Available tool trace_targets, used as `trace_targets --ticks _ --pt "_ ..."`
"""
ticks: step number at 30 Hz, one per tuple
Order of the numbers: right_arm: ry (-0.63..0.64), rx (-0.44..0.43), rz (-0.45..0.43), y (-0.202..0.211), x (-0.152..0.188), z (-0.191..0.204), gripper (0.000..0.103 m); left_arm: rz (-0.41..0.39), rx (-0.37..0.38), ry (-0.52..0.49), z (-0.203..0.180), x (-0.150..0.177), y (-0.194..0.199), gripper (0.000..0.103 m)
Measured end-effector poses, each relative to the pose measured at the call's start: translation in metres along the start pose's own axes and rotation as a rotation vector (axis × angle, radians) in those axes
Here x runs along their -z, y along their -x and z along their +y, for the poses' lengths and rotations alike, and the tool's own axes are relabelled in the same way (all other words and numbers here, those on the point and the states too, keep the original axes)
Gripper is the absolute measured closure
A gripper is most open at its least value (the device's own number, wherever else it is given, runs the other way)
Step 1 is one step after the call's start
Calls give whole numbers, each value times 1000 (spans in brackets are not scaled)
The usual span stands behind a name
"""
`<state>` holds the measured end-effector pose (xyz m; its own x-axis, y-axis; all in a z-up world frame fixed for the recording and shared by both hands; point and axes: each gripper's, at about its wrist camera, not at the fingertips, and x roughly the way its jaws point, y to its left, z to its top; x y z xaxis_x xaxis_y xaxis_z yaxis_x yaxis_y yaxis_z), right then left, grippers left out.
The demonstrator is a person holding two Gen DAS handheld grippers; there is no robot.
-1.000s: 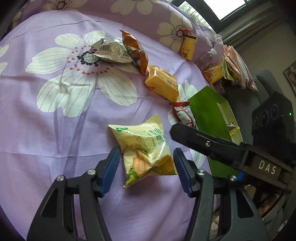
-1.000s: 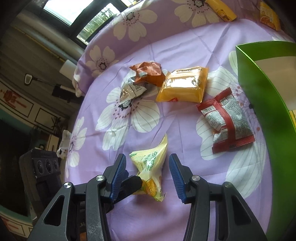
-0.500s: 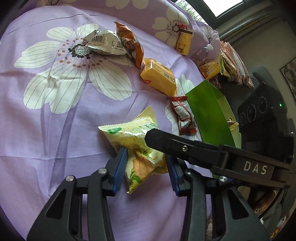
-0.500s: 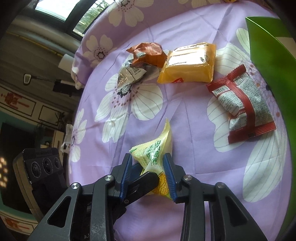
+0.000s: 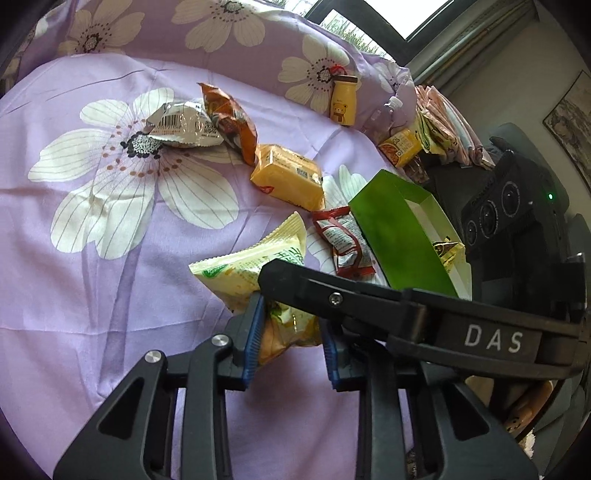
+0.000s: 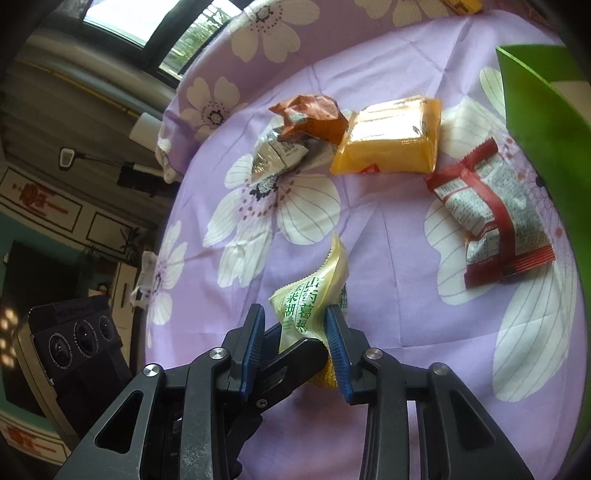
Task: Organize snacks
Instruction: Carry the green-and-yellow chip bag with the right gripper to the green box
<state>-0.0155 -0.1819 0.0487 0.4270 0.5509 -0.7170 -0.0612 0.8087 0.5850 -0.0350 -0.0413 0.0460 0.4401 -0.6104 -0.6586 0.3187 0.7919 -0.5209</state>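
Both grip one yellow-green snack bag (image 5: 255, 273) on the purple flowered bedsheet (image 5: 110, 280): left hand-held gripper (image 5: 290, 341) closing, pads already on its near end; right hand-held gripper (image 6: 295, 345) clamped across its middle. Right: red packet (image 6: 491, 218), then green box (image 5: 391, 236) wall. Far: orange pack (image 6: 391, 136), brown bag (image 5: 231, 118), silver bag (image 5: 181, 123). Left sheet bare

1. A home, likely a bedroom: a lilac floral sheet (image 5: 122, 266) covers a soft surface strewn with snack packets.
2. A window (image 5: 421, 18) stands behind it.
3. A framed picture (image 5: 572, 118) hangs on the wall.
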Motion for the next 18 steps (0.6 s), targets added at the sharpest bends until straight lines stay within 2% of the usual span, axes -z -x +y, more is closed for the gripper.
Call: trace_targets --ticks 3,5,10,18 --pt "-11 -19 -6 3 0 3 66 -12 -25 -4 -5 -1 7 78" --pt "-16 -45 -26 9 2 8 66 -53 -49 -32 -11 -1 18 78" --pt "61 -20 -70 24 8 30 66 -111 -91 -113 -27 3 33 77" --pt "93 -40 -136 52 8 39 66 -181 -55 -140 -44 2 46 77"
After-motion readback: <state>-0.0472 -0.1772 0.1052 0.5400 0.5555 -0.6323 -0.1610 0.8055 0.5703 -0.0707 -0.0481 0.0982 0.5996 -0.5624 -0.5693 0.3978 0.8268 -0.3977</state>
